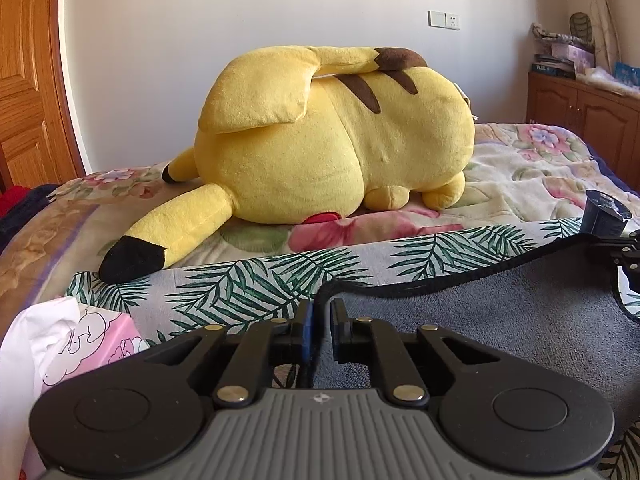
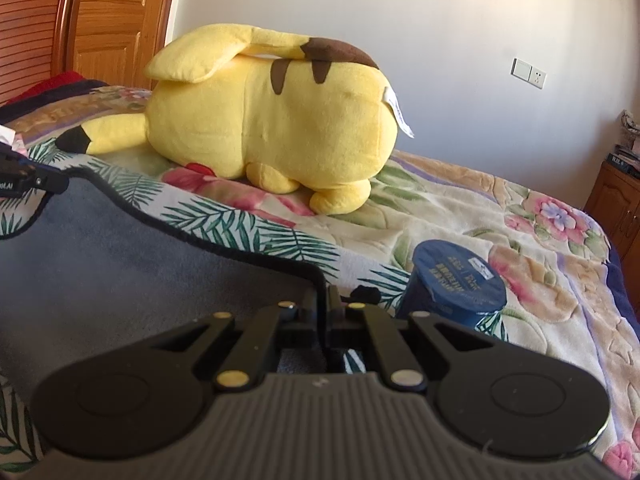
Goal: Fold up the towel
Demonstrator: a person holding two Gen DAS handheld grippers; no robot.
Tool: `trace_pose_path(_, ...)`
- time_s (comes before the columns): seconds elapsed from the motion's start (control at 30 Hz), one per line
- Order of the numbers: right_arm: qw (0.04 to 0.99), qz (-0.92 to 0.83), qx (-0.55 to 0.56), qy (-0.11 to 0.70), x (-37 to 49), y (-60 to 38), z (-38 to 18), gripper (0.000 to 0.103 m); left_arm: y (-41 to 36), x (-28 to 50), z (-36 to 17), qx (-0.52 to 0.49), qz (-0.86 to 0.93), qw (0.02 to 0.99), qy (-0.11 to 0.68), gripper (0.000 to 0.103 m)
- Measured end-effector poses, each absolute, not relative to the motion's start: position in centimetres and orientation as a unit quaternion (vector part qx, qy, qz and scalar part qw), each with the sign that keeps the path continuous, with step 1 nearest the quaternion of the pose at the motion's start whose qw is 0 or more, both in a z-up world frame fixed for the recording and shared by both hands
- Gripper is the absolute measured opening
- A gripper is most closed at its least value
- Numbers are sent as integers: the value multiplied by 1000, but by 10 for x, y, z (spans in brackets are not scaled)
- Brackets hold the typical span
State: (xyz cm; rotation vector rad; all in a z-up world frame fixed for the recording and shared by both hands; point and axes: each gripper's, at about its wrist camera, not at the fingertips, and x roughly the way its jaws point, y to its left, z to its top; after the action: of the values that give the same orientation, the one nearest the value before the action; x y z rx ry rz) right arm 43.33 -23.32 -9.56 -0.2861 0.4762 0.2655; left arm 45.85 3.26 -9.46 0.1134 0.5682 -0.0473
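The towel is grey with a black hem (image 1: 500,312) and lies over a palm-leaf cloth (image 1: 240,284) on the bed. My left gripper (image 1: 321,314) is shut on the towel's far left corner and holds it raised. My right gripper (image 2: 325,300) is shut on the towel's (image 2: 120,264) far right corner. The hem stretches between the two grippers. The right gripper also shows at the right edge of the left wrist view (image 1: 624,248), and the left gripper at the left edge of the right wrist view (image 2: 24,178).
A large yellow plush toy (image 1: 332,136) lies on the floral blanket (image 2: 480,216) beyond the towel. A dark blue round tub (image 2: 456,284) stands just right of the right gripper. A pink tissue pack (image 1: 92,340) lies at the left. Wooden cabinet (image 1: 580,116) at the far right.
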Motion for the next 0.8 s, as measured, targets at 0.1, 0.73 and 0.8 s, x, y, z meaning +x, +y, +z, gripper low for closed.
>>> trace_pose_path(0.1,955,129,-139,229,432,-233,-92,11,33,456,-93,53,-22,958,280,9)
trace_pose_path(0.73,963,136,-101,210,368,-243,2,14,24,380,-6,58,-40,959,274,27)
trace_pose_path(0.8,964,138,-93,208,358,-244,13,14,24,370,6,58,-41,960,270,29)
